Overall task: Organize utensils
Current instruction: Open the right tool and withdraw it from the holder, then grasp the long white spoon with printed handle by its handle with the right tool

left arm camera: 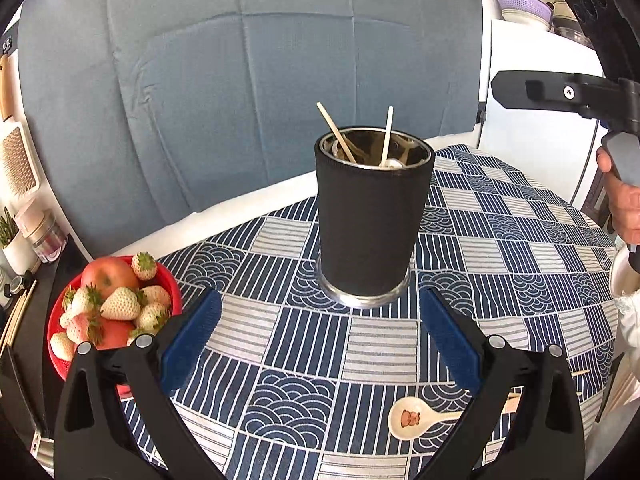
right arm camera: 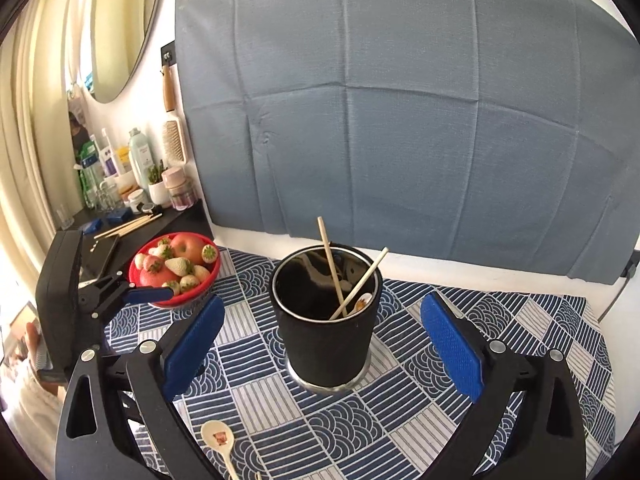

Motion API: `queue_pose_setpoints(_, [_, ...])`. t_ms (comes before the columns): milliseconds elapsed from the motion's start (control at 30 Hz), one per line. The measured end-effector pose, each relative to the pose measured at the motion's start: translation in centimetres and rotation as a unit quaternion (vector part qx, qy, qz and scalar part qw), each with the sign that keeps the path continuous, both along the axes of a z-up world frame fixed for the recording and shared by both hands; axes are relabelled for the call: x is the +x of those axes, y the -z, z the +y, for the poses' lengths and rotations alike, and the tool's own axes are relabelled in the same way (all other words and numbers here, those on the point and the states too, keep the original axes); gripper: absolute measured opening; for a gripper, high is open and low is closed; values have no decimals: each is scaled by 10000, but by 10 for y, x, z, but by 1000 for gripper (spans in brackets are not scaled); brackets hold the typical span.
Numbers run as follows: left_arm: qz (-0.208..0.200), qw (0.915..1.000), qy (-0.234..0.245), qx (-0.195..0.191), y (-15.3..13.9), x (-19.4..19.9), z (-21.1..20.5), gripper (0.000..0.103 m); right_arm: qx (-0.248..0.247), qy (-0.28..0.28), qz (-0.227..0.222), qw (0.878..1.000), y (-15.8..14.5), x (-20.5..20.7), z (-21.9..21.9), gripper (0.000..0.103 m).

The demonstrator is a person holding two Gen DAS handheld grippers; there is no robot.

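Nearest lies a ceramic spoon (left arm camera: 408, 417) on the table (left arm camera: 280, 360), not yet collected. Both the left claw (left arm camera: 320, 340) and right claw (right arm camera: 322, 350) gape wide and empty around the black holder (right arm camera: 326, 320), where chopsticks (right arm camera: 332, 268) lean, probably awaiting the rest.

The utensil holder (left arm camera: 372, 216) stands upright near the middle of the counter (left arm camera: 520, 240), with two chopsticks (left arm camera: 387, 136) and a spoon (right arm camera: 362, 303) leaning inside it. A fruit bowl (left arm camera: 116, 312) sits at the counter's left edge, well apart from the holder. Another spoon (left arm camera: 416, 422) lies flat on the counter in front of the holder, toward the near edge. A padded panel (right arm camera: 400, 120) stands behind the counter. Left of the bowl, a shelf (right arm camera: 132, 228) carries bottles and jars
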State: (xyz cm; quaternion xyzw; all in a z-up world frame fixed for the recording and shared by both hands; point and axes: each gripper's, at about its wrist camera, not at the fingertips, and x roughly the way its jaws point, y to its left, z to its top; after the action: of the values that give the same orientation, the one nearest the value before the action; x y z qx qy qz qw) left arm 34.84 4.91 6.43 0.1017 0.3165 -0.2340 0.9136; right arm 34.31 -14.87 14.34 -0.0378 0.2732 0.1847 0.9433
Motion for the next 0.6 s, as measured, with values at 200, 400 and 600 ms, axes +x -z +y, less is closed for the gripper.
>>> queue_pose_setpoints(200, [178,9998,-35,56,19,-16,8,97,-128,-150,132,9997,19,-15,6,95])
queue_pose_setpoints(400, [475,9988,-27,76,40,-25,16,97,-302,-283,176,9990,36,-30,11,95])
queue_pose_setpoints(600, [741,9972,37,93,59,-29,19,97,-469,-378,395,9974,57,-39,12,95])
